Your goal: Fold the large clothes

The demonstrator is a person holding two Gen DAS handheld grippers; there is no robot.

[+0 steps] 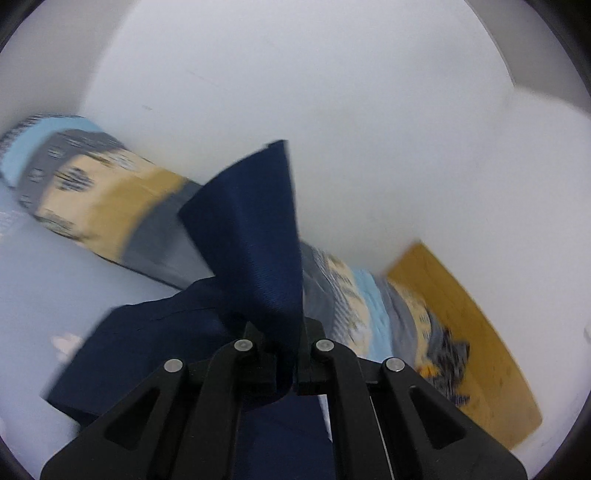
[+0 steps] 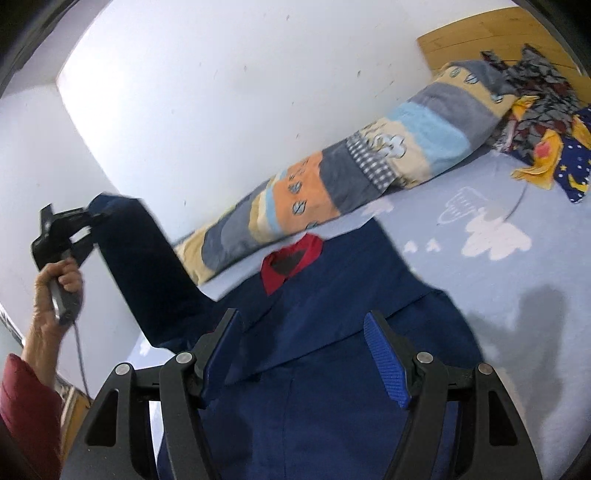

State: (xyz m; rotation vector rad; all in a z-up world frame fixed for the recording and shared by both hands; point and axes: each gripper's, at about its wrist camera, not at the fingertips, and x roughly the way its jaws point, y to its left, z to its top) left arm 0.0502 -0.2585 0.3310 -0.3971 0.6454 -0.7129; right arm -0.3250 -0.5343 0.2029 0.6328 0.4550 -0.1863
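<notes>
A large navy garment (image 2: pixel 332 306) with a red collar lining (image 2: pixel 295 258) lies spread on a pale blue bedsheet (image 2: pixel 498 288). My left gripper (image 1: pixel 287 363) is shut on the end of its sleeve (image 1: pixel 255 236), which stands up from the jaws. In the right wrist view that left gripper (image 2: pixel 94 216) is held high at the left by a hand (image 2: pixel 55 291), with the sleeve (image 2: pixel 147 266) stretched up from the garment. My right gripper (image 2: pixel 303 354) hangs open just above the garment's body, its blue pads (image 2: pixel 386 363) apart with no cloth pinched.
A rolled patchwork quilt (image 2: pixel 369 162) lies along the white wall (image 2: pixel 221 92) behind the garment. Crumpled patterned clothes (image 2: pixel 543 122) are piled at the far right by a wooden headboard (image 2: pixel 491 33). A red sleeve (image 2: pixel 26 413) covers the person's arm at the lower left.
</notes>
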